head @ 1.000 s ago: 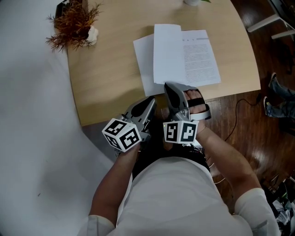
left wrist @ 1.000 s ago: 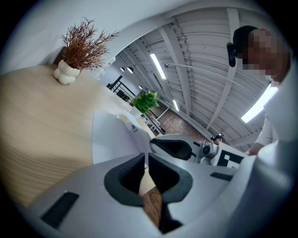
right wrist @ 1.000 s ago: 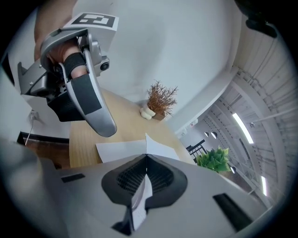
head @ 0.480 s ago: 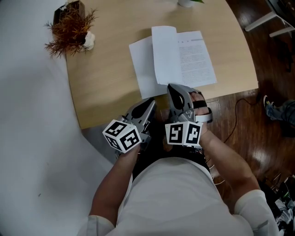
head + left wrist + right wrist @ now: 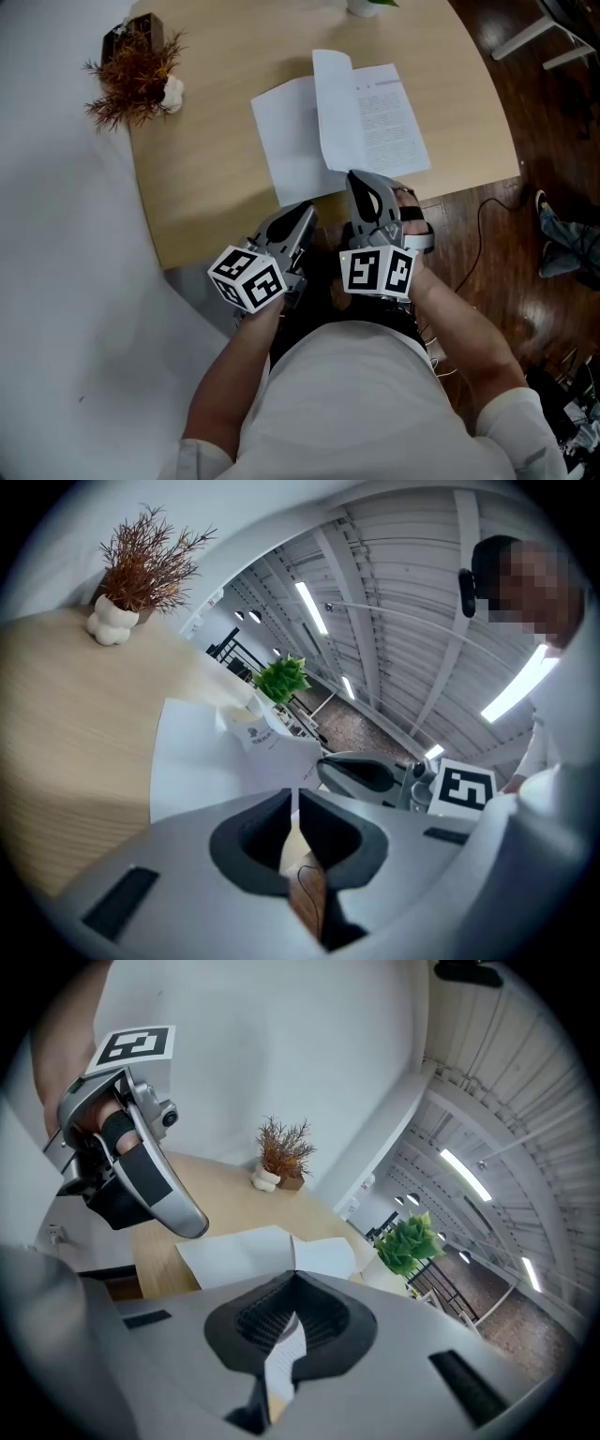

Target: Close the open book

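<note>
Facing one open book (image 5: 339, 120): two grippers (image 5: 305, 216) (image 5: 362, 184).

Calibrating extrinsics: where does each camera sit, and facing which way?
Head view: on the person's head, steeply down on table, open book; shows left gripper, right gripper, forearms, torso.
Left gripper view: behind its jaws, across the table toward the book; shows right gripper.
Right gripper view: behind its jaws, toward the book; shows left gripper.
Shared: all see book and dried plant.

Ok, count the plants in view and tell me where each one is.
2. A dried reddish plant sits at the far left corner of the table. A green leafy plant stands at the far edge, beyond the open book. Others may lie outside the views.
</note>
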Demonstrator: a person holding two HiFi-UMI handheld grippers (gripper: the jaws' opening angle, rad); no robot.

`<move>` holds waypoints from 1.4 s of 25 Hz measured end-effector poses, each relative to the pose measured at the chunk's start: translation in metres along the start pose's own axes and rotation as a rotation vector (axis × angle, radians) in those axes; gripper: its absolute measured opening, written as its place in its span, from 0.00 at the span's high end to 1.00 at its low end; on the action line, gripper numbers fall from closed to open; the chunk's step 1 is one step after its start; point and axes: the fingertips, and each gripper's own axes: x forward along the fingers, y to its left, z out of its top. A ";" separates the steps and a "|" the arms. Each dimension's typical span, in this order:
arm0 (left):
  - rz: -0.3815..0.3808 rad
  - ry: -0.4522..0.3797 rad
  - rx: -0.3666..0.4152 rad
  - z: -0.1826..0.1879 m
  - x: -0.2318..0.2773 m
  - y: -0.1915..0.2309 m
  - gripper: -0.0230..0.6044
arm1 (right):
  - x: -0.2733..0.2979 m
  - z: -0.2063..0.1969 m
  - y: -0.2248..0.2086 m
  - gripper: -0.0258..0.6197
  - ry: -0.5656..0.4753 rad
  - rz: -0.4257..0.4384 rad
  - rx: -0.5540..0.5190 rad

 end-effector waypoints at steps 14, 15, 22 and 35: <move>-0.008 0.010 0.008 0.001 0.023 -0.013 0.96 | -0.002 -0.030 -0.026 0.96 0.035 -0.032 0.096; -0.008 0.011 0.008 0.001 0.025 -0.013 0.96 | -0.002 -0.033 -0.027 0.96 0.037 -0.032 0.103; -0.004 0.022 0.006 -0.002 0.034 -0.019 0.96 | -0.002 -0.048 -0.034 0.96 0.052 -0.027 0.131; 0.005 0.039 0.007 -0.005 0.048 -0.025 0.96 | 0.003 -0.075 -0.044 0.96 0.085 -0.004 0.244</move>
